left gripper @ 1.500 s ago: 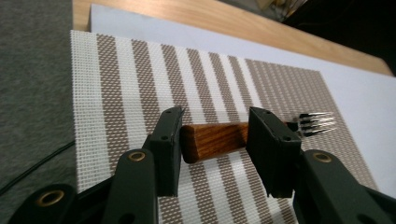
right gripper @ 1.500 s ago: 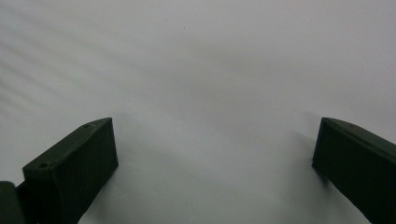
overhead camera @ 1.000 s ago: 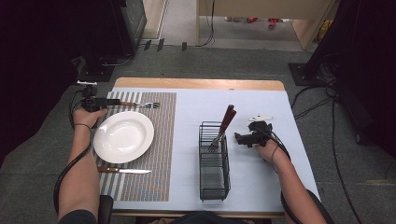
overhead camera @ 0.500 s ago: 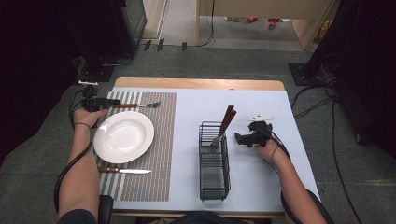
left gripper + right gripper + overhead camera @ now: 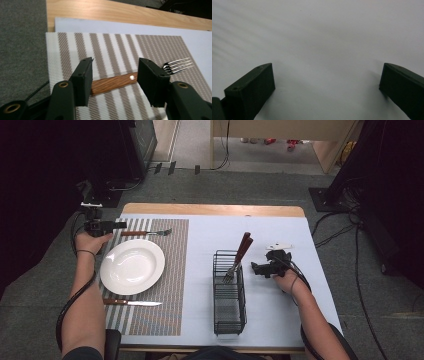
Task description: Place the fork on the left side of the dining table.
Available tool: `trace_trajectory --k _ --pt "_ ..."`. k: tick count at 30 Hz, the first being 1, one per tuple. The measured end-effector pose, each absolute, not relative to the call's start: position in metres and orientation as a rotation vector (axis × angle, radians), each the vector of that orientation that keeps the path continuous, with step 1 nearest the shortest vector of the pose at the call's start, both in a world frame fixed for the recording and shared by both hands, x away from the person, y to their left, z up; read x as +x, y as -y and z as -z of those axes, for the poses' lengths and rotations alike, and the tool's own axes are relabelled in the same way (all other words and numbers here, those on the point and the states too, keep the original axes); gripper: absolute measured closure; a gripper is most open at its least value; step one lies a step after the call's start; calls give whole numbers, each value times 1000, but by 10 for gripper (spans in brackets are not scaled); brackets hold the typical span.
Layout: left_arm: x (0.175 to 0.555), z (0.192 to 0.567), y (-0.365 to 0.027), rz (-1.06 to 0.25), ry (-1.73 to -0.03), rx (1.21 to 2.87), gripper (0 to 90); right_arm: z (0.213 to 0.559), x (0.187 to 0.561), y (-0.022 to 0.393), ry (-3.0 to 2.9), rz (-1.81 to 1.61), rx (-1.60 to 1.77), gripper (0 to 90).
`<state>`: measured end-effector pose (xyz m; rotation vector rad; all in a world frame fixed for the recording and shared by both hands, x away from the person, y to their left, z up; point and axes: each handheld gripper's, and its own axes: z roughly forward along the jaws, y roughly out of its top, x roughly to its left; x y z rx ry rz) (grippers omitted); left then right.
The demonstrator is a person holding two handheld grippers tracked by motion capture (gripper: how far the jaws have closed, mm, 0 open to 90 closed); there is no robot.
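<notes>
While the hands were parked at either side, this is how the table was laid out:

Left gripper: held at the far-left corner of the striped placemat, jaws spread apart and nothing clamped. From the left gripper view the jaws were seen straddling the wooden handle of the fork, a gap left on each side, so no contact could be made out.

Fork: laid flat along the far edge of the placemat, tines pointed away from the gripper.

Right gripper: kept low over the pale table cover, just right of the wire basket, jaws wide open. Nothing but bare cover was seen between them in the right gripper view.

Plate: white, set on the placemat between fork and knife, nothing on it.

Knife: placed on the near side of the plate, wooden handle to the left, blade to the right.

Basket contents: a couple of wooden-handled utensils were leaned against the far end. What exactly they were couldn't be told for sure, one looked like a fork.

In the way: basket wall stood between the right gripper and those utensils.

Around: grey carpet, cables and dark equipment at both sides.
</notes>
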<state>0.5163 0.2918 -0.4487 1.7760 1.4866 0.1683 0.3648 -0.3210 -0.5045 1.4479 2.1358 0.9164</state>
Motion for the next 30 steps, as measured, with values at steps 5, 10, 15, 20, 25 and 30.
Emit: trace_trajectory --k 5,10,15,20,25,30 --pt "509 437 -276 -162 -1454 1783 424 504 365 321 -2136 -916 1450 0" --pt "503 430 -259 -163 -1424 1805 405 504 365 321 -2136 -916 1450 0" --pt "493 426 -242 -164 -1384 1819 393 504 365 321 -2137 -915 1449 0" --pt "488 423 -221 -165 -1334 1855 381 504 365 321 -2138 -915 1448 0" --pt "481 420 -198 -175 -1295 1881 373 504 365 321 -2138 -914 1450 0" --pt "474 419 -175 -160 -1272 1890 362 504 365 321 -2138 -913 1449 0"
